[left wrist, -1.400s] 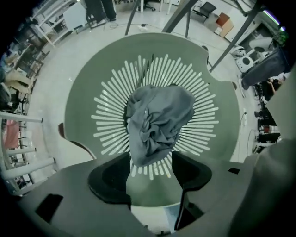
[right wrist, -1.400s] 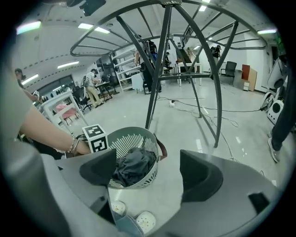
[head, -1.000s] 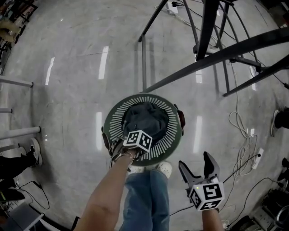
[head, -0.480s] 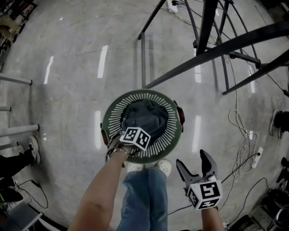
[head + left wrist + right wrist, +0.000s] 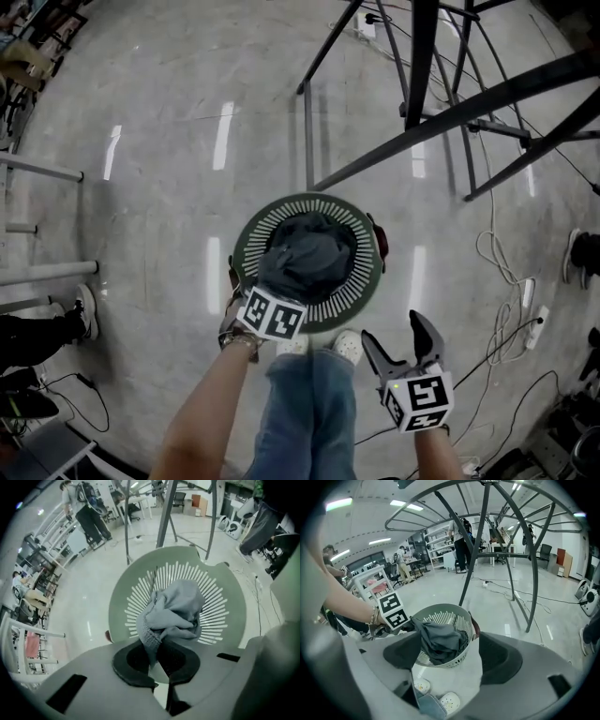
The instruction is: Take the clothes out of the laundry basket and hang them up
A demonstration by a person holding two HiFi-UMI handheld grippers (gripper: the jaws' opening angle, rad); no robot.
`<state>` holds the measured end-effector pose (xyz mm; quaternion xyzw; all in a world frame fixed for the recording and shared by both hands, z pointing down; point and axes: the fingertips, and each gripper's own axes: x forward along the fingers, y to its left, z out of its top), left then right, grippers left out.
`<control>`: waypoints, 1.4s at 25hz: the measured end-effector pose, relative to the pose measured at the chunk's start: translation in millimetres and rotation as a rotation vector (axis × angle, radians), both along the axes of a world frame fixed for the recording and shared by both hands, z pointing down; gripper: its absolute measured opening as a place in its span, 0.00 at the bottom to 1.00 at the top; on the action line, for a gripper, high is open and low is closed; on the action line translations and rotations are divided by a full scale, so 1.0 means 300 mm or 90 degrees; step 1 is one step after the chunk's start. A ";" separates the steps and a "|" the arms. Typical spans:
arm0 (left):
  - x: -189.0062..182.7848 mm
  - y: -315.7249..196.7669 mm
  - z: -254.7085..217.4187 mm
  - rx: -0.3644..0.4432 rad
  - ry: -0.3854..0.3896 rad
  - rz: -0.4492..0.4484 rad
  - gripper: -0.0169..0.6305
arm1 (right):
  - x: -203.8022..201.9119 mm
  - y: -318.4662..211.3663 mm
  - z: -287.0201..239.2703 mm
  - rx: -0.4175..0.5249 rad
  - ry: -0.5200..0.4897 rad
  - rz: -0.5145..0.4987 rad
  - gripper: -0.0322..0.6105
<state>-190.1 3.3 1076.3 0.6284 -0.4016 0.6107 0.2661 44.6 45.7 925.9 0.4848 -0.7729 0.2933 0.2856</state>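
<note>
Grey cloth, loose in the basket a second ago, is now pinched in my left tool, rising towards hanging.

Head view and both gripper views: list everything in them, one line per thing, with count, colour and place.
laundry basket: 1, grey-green, slatted, on the floor before the feet
garment: 1, dark grey, bunched in the basket, one edge lifted
rack: 1, dark metal, beyond the basket
power strip: 1, white, floor at far right
floor: 1, glossy grey
bystander: 1, dark trousers, head view's left edge
shoes: 2, white, on the person's feet
jeans: 1, blue, on the person's legs
left gripper: 1, grey, shut on the garment's edge, above the basket's near rim
right gripper: 1, grey, open, jaws just closing a little, nothing between them, right of the legs
</note>
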 end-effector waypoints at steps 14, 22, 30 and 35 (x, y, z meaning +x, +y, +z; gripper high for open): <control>0.113 0.016 -0.445 0.085 0.112 0.070 0.05 | 0.018 -0.027 -0.263 0.031 0.002 0.004 0.65; 0.154 -0.004 -0.677 0.068 0.140 0.068 0.05 | 0.060 -0.021 -0.519 0.039 0.008 0.011 0.65; 0.178 0.050 -0.943 0.071 0.164 0.104 0.05 | 0.078 0.047 -0.799 0.047 0.043 -0.037 0.65; 0.208 0.051 -1.105 0.064 0.178 0.098 0.05 | 0.142 0.040 -0.994 0.062 0.053 -0.026 0.65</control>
